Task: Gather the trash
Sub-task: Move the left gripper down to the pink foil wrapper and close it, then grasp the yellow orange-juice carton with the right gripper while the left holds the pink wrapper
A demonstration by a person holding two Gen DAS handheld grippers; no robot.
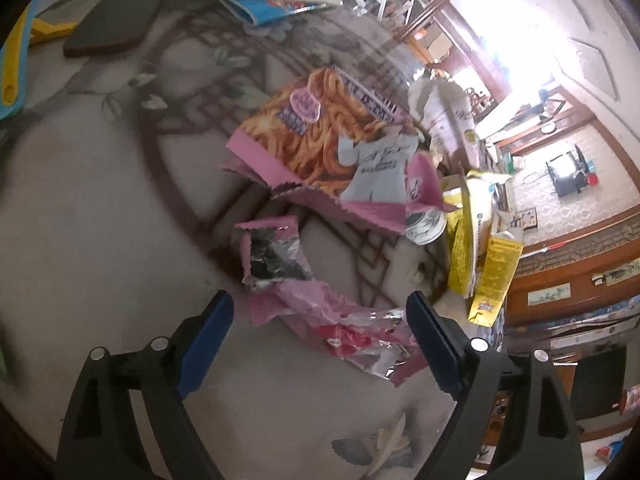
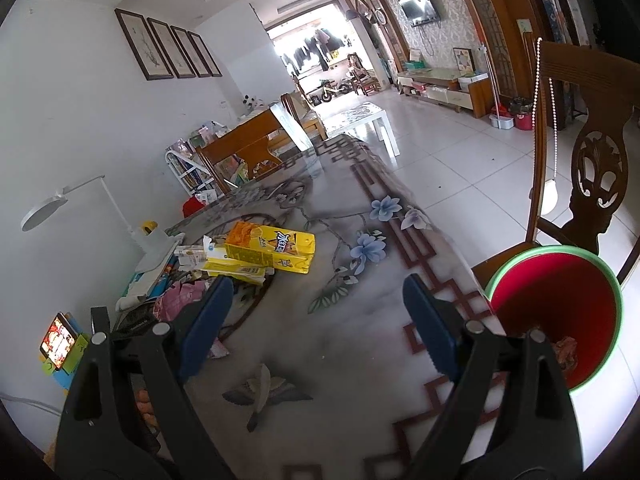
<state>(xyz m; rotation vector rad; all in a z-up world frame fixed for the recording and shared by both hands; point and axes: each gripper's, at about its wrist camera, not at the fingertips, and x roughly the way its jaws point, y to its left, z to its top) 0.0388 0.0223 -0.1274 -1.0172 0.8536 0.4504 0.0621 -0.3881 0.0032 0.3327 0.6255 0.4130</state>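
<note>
wrappers [image 1: 332, 320] lie torn between the spread left hand-held gripper [image 1: 320, 312], unpinched; right hand-held gripper [image 2: 316, 312] spread, empty.

You've got white tile floor [image 2: 448, 152], four frames [image 2: 168, 46] on the wall, a bright doorway [image 2: 312, 52], a wooden chair [image 2: 584, 152].

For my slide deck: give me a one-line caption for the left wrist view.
Open left tool poised over a crumpled pink foil wrapper, torn pink noodle packet beyond, on the floral table.
</note>
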